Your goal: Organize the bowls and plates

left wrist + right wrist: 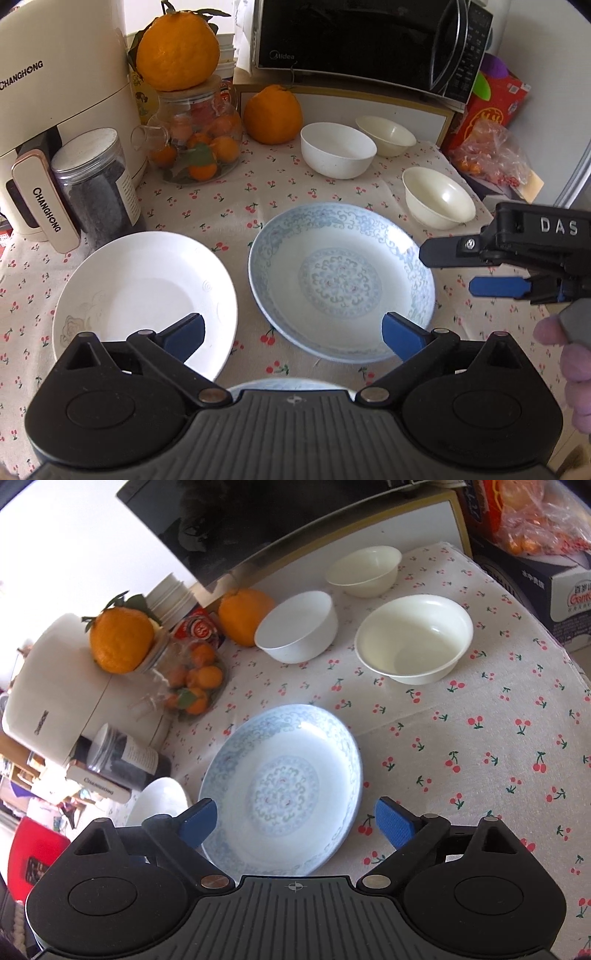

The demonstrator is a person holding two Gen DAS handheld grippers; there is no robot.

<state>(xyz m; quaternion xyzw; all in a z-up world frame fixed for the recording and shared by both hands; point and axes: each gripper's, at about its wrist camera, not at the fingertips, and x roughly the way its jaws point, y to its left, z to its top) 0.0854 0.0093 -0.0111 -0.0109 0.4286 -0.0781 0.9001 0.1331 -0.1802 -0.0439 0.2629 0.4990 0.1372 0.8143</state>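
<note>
**Both grippers wide and empty above two plates and three bowls**

Spread over the cherry-print tablecloth (480, 738): two plates in front, three bowls behind. Largest, the blue-patterned plate (341, 280), lying flat at mid-table. Just left of it, with a narrow strip of cloth between, the plain white plate (144, 291), its far rim near the dark jar (96, 184). Further back, the white bowl (338, 149), then the two cream bowls, one behind (386, 134) and one nearer the right edge (437, 201), all upright and apart from each other.

Left gripper (291, 332): jaws wide apart, nothing between them, hovering over the near gap between the plates. Right gripper (295, 821): jaws likewise spread and empty, above the near rim of the blue plate.

Likely step: stacking one plate on the other, then nesting bowls. Best taken by the near rim, one pad under the lip and one on top, lifted level before carrying across. Worth keeping the grippers apart, since the right one already reaches in beside the blue plate in the left view.

Open room: bare cloth right of the blue plate and in front of the nearer cream bowl. Tight spots: the jar and white appliance (62, 92) on the left, the microwave (369, 40) over the back, the table's right edge close to the nearer cream bowl.
</note>
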